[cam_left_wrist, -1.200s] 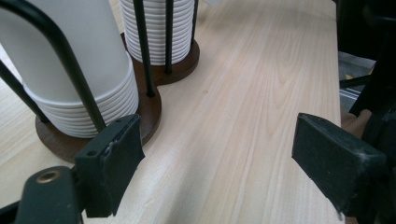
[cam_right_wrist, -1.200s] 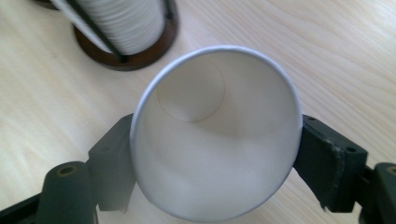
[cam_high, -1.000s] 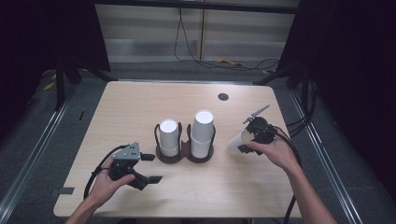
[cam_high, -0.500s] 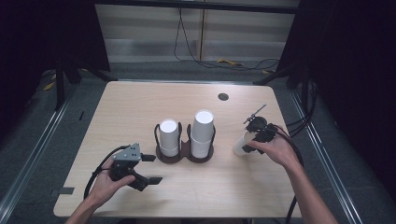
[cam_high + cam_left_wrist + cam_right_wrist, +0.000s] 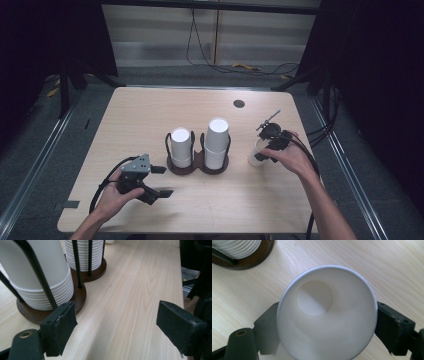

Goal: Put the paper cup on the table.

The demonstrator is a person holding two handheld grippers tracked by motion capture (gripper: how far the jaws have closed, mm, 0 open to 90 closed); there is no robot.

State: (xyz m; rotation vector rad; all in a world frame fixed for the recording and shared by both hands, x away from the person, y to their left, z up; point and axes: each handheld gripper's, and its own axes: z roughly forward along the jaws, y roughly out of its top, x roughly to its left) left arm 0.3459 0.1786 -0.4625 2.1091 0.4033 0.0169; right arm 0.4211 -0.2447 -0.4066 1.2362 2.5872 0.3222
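A single white paper cup (image 5: 327, 315) sat open side up between the jaws of the right tool (image 5: 267, 145), pinched at both sides, to the right of the cup holder (image 5: 197, 165) and apart from it. The holder's two wire bays held stacks of white cups (image 5: 217, 142) on brown wooden bases. The left tool (image 5: 161, 181) rested low on the desk (image 5: 150, 110) near its front edge, jaws spread wide with nothing between them.

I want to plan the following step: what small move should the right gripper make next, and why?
Probably lower the paper cup upright onto the table and open. The right gripper has its jaws on both sides of the cup, mouth up, beside the cup holder; the left gripper waits open.
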